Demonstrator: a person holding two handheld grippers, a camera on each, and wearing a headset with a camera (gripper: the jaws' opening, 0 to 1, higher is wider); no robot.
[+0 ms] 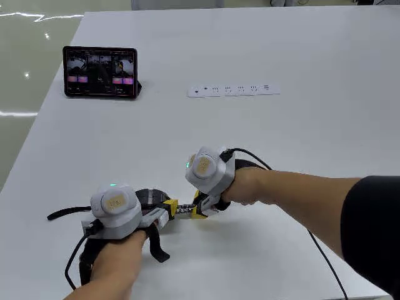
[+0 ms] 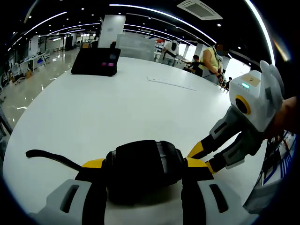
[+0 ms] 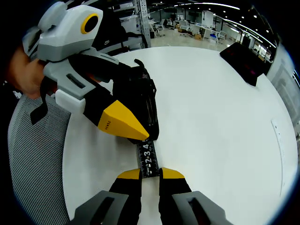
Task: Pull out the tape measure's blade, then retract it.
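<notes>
A black tape measure [image 1: 150,199] lies on the white table [image 1: 281,131] near its front edge. My left gripper [image 1: 169,207] is shut on the tape measure's body [image 2: 143,166], which sits between its yellow-tipped jaws. A short length of the blade [image 3: 147,158], showing the numbers 2, 3 and 4, sticks out of the case [image 3: 143,105]. My right gripper [image 3: 150,174] is shut on the blade's end. In the head view the right gripper [image 1: 199,211] is just right of the case, with the blade [image 1: 184,210] spanning the small gap.
A tablet [image 1: 100,71] stands at the back left, and a white power strip [image 1: 233,90] lies in the middle of the table. The tape's black strap [image 1: 65,213] trails left. A mesh chair [image 3: 35,154] is beside the table edge. People stand far off [image 2: 211,61].
</notes>
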